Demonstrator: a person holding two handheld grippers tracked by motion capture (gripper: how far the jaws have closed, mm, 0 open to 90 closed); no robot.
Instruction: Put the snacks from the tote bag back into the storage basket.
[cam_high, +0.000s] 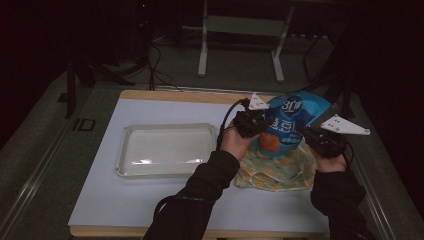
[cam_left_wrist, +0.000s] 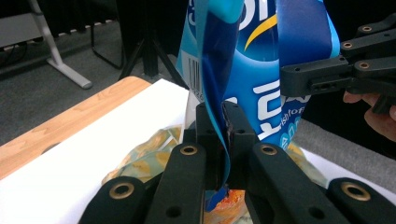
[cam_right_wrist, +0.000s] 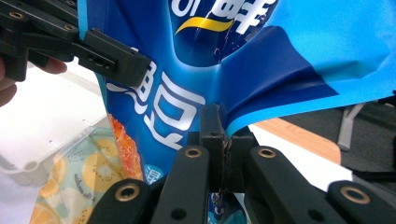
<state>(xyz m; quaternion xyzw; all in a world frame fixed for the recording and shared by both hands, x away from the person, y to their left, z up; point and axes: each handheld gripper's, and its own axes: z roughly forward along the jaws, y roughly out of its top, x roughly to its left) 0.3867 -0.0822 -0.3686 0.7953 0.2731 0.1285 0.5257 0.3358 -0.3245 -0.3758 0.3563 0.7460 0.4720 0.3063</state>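
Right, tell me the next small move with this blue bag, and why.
Probably carry the blue bag sideways toward the white tray. The left gripper and right gripper are each shut on an edge of it, and it hangs clear above the fruit-print cloth, while the tray beside it holds nothing.

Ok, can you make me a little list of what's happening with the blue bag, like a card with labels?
thing held: blue snack bag, lifted above the table
left gripper: shut on the bag's edge
right gripper: shut on the bag's other edge
under the bag: fruit-print cloth, lying crumpled on the white table
beside it: empty clear tray, to the left in the high view
bag's look: blue with white writing and an orange picture
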